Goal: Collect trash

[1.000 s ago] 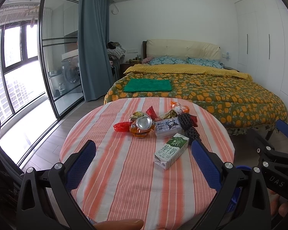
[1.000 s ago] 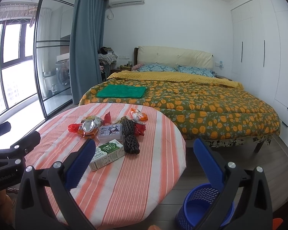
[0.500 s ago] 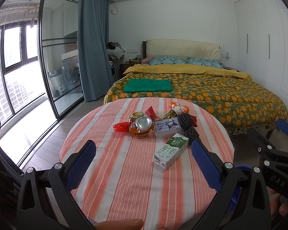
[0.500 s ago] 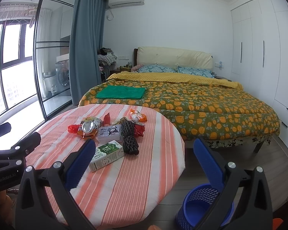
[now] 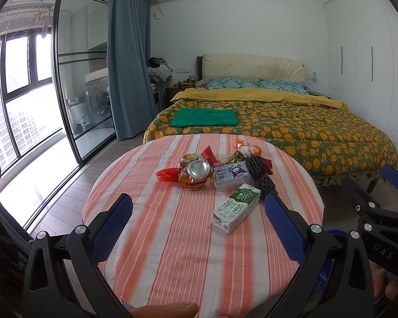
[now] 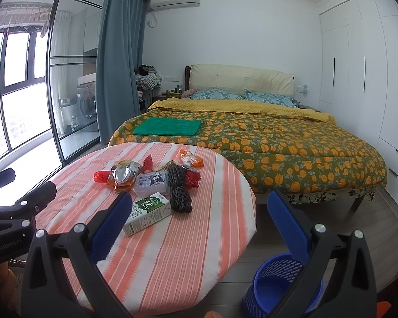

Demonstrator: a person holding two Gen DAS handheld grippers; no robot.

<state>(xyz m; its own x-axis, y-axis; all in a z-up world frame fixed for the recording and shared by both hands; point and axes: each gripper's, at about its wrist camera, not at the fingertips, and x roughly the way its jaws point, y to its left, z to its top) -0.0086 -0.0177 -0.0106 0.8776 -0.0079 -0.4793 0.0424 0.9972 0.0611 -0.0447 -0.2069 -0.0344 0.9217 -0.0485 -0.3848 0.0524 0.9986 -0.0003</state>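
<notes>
A heap of trash lies on the round striped table [image 5: 172, 238]: a green-and-white milk carton [image 5: 236, 208], a crushed can [image 5: 197, 171], a small plastic box [image 5: 230, 177], black foam netting [image 5: 260, 173] and red wrappers [image 5: 167, 174]. My left gripper [image 5: 197, 225] hangs open above the table's near half, short of the carton. In the right wrist view the carton [image 6: 148, 213] sits just past the left finger of my open right gripper [image 6: 199, 222]. A blue mesh bin [image 6: 273, 283] stands on the floor to the table's right.
A bed [image 6: 265, 143] with a pumpkin-print quilt and a folded green cloth [image 6: 167, 126] stands behind the table. Glass sliding doors [image 5: 74, 84] and a curtain are at the left, white wardrobes [image 6: 371, 79] at the right. Wooden floor runs between table and bed.
Both views shifted only slightly; the right gripper drifted a little nearer the table. The trash has not moved and both grippers stay open.
</notes>
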